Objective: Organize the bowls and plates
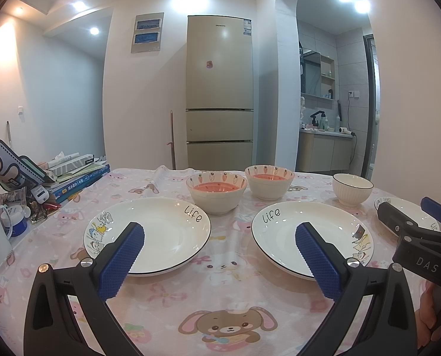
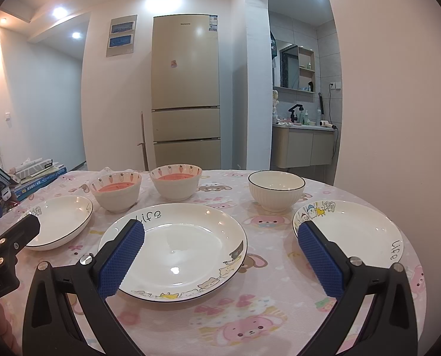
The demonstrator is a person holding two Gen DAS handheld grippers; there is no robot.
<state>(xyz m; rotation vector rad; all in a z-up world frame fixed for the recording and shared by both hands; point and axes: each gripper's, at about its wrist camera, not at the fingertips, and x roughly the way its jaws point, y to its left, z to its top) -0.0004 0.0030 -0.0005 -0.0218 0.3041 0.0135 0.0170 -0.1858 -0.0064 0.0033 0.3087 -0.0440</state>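
While both jaws gape, left gripper (image 1: 219,238) and right gripper (image 2: 221,237) hover near plate rims.

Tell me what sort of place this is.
Most likely a home dining area. A table under a cartoon-bunny tablecloth is set with plates and bowls; a tall fridge stands against the wall behind, and an archway opens onto a washbasin nook.

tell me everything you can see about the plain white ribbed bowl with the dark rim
The ribbed bowl looks like glazed white ceramic, with vertical ribs on its outer wall and a thin dark line around the rim. It stands upright and looks empty on the pink cartoon tablecloth, right of the two carrot-print bowls and behind the rightmost plate. Nothing touches it; neither gripper is near it.
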